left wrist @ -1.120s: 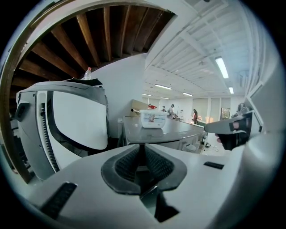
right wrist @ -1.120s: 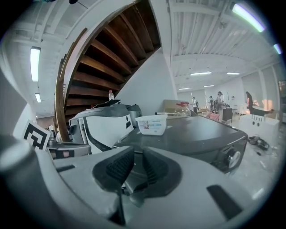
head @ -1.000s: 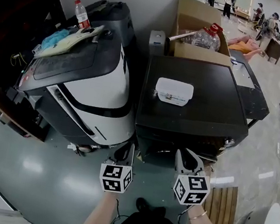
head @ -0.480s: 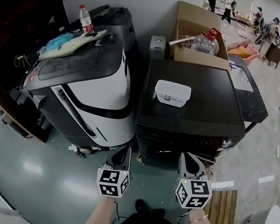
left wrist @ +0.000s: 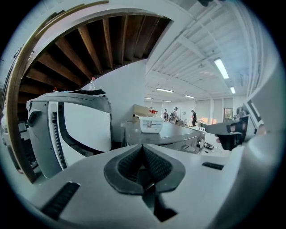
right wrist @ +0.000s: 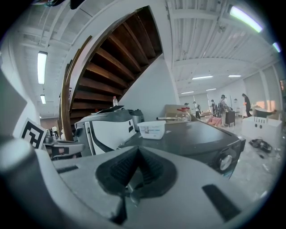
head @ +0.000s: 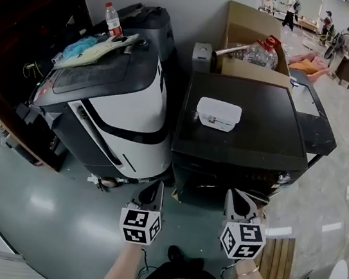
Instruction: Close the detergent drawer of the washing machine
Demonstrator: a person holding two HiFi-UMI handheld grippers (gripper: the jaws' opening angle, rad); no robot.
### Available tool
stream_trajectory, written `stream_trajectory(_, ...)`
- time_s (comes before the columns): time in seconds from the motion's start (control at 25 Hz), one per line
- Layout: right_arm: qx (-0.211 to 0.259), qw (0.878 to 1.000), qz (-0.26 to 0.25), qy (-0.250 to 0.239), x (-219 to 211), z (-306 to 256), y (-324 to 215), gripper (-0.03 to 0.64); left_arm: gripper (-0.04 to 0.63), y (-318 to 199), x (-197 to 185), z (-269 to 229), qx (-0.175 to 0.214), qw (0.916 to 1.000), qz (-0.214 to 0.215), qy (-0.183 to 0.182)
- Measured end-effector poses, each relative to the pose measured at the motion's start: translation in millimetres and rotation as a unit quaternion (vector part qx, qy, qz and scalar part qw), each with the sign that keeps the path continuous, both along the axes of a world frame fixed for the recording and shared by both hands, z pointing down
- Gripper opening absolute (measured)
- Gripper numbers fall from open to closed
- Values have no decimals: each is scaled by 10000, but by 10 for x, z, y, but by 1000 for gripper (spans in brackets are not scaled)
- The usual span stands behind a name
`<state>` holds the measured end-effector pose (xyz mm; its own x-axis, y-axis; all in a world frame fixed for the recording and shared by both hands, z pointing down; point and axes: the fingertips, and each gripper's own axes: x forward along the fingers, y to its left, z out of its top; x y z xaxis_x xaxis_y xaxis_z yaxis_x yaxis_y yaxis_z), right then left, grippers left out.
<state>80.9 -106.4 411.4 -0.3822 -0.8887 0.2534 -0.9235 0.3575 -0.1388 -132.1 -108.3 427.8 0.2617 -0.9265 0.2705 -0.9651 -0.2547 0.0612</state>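
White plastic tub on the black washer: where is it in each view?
Head view: white rectangular plastic tub right of centre, upper half, on the black washing machine.
Left gripper view: tub near centre.
Right gripper view: tub near centre.
Shared landmark: red-capped clear bottle on the grey-and-white machine.

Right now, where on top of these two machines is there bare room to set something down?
The black washing machine's top is mostly bare: the wide front strip between the white tub and the front edge, and the right side beside the tub. The grey-and-white machine's lid is crowded at the back with cloths and a bottle.
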Motion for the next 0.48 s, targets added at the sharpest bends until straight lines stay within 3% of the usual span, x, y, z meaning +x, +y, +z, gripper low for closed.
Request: stream_trajectory(0.48, 6, 9999, -102, 17, 34, -24, 13, 2, -5, 36, 31, -31, 15, 10000, -53, -30)
